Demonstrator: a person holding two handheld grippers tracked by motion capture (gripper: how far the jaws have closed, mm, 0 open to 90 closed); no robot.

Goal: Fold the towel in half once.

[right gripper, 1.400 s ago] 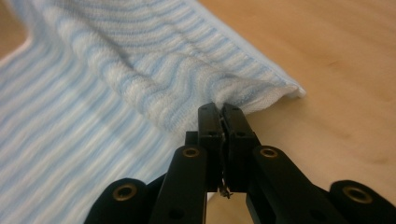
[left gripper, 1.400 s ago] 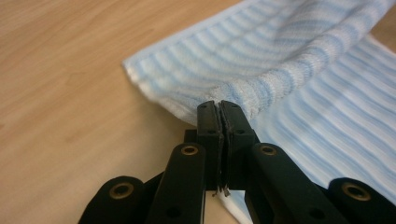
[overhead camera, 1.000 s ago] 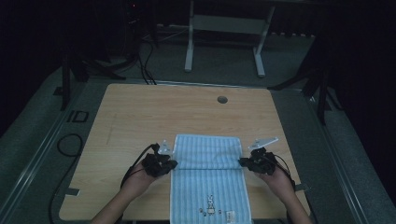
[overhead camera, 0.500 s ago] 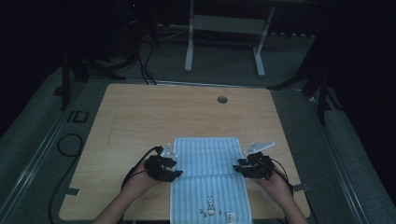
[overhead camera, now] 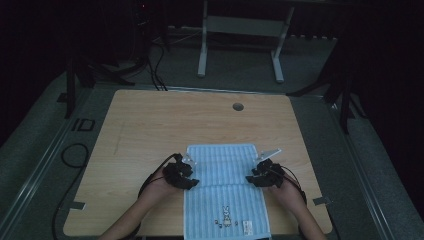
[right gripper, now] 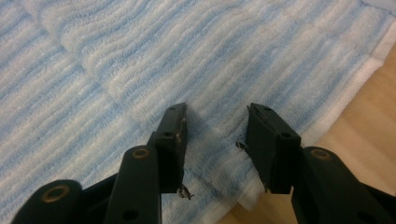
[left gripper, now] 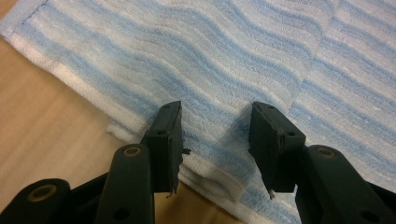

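Both claws are matte black plastic. The left claw [left gripper: 215, 140] has two blocky rectangular pads on rounded arms with round bolt holes. The right claw [right gripper: 215, 142] is built alike, with frayed threads at its pad edges. Black cables [overhead camera: 150, 175] trail back; forearms are bare, no sleeves.

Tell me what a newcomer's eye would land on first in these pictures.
First, the blue-and-white striped towel lying folded at the near edge of the wooden table, a small rabbit motif near its front hem. Next, the left gripper and right gripper at the towel's two side edges; their jaws have just been opening, and the fingers stand apart above the cloth.
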